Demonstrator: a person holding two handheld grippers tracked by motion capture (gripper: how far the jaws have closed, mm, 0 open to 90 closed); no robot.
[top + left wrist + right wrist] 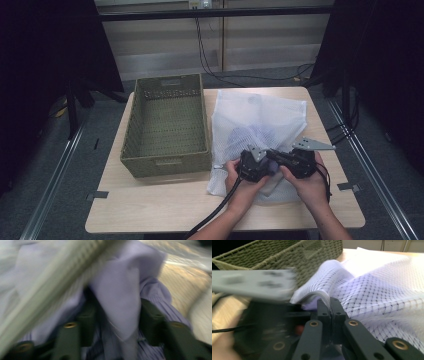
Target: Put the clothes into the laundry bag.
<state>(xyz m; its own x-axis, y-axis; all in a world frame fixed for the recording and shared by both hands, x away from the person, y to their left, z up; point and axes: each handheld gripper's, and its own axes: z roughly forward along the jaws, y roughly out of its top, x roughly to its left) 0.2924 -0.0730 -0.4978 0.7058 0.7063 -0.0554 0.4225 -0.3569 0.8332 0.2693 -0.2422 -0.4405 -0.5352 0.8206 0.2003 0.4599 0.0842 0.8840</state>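
**Jaws on mesh, jaws around cloth**

Jaws of the right gripper (pixel 330 305) are pressed together on the folded edge of the white mesh laundry bag (pixel 260 117), pinching its rim at the bag's near opening. The left gripper (pixel 113 315) stands with its jaws apart, a fold of pale lilac cloth garment (pixel 120 297) lying between them; the blur makes it hard to say whether the pads press on it — they look clear of it.

The bag lies flat on the right half of the light wooden table (pixel 150 205), its long axis running from near to far, mouth towards the person. The garment sits at that mouth, part inside the mesh, directly ahead of the left jaws, so the left hand (pixel 243 189) is the nearer one to it. The right hand (pixel 312 186) holds the rim just beside it.

A rectangular olive woven basket (pixel 167 165) stands to the left of the bag, touching it or nearly so. How much of the garment is inside the bag is hidden — both grippers and the mesh cover it.
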